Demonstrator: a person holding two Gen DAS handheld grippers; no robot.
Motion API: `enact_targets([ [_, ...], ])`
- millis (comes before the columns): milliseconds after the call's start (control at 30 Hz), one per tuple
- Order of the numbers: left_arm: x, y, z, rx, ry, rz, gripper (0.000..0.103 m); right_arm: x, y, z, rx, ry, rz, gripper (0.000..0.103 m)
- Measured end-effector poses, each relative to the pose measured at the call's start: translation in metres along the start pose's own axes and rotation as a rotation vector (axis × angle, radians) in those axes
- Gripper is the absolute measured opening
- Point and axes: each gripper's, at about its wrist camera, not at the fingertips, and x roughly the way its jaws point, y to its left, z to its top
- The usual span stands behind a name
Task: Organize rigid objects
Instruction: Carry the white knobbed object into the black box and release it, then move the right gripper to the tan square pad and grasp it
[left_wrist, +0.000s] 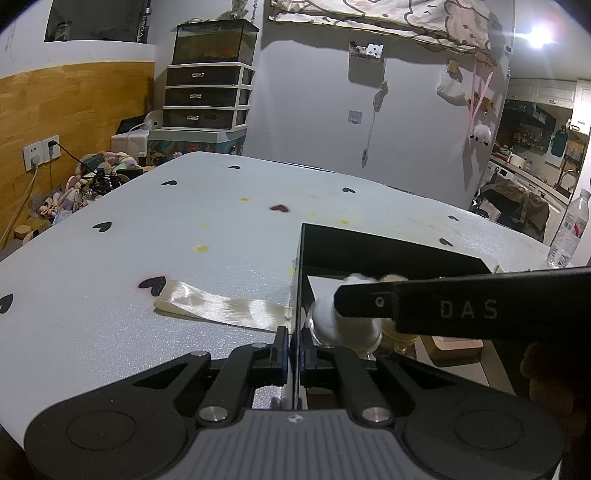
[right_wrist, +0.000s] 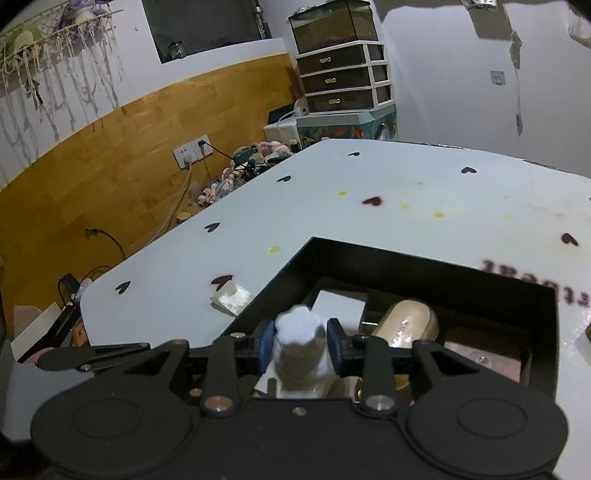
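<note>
A black open box (right_wrist: 291, 275) sits on the white heart-print table. My right gripper (right_wrist: 301, 341) is shut on a small jar with a white scalloped lid (right_wrist: 297, 328) and holds it over the box's near left corner. The jar (left_wrist: 325, 314) also shows in the left wrist view, under the right gripper's black finger (left_wrist: 369, 301). My left gripper (left_wrist: 294, 341) is shut on the box's thin left wall (left_wrist: 298, 280). Inside the box lie a tan oval case (right_wrist: 404, 325), a white card (right_wrist: 338, 306) and a pink flat item (right_wrist: 480, 360).
A shiny cream ribbon strip (left_wrist: 218, 306) lies on the table left of the box. A clear water bottle (left_wrist: 569, 229) stands at the table's far right edge. A drawer unit with a fish tank (left_wrist: 210, 92) stands behind, with toys on the floor.
</note>
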Motion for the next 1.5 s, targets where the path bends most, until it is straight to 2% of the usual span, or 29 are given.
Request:
enact_targets([
  [33, 0.000, 0.000, 0.000, 0.000, 0.000, 0.000, 0.005, 0.001, 0.000, 0.000, 0.002, -0.001, -0.002, 0.036],
  [133, 0.000, 0.000, 0.000, 0.000, 0.000, -0.001, 0.005, -0.003, -0.002, 0.001, 0.020, 0.004, -0.003, 0.050],
  [267, 0.000, 0.000, 0.000, 0.000, 0.000, 0.000, 0.005, -0.017, -0.003, 0.000, 0.021, -0.003, 0.001, 0.060],
  [733, 0.000, 0.000, 0.000, 0.000, 0.001, 0.002, 0.005, -0.076, -0.014, -0.018, -0.029, -0.058, -0.080, 0.085],
  [1033, 0.000, 0.001, 0.000, 0.000, 0.001, 0.004, 0.005, -0.104, -0.027, -0.035, -0.007, -0.093, -0.122, 0.099],
  [1167, 0.000, 0.001, 0.000, 0.001, 0.001, 0.005, 0.005, -0.114, -0.031, -0.042, -0.006, -0.109, -0.143, 0.103],
  [1500, 0.000, 0.001, 0.000, 0.000, 0.002, 0.004, 0.005, -0.132, -0.041, -0.055, -0.018, -0.174, -0.158, 0.103],
])
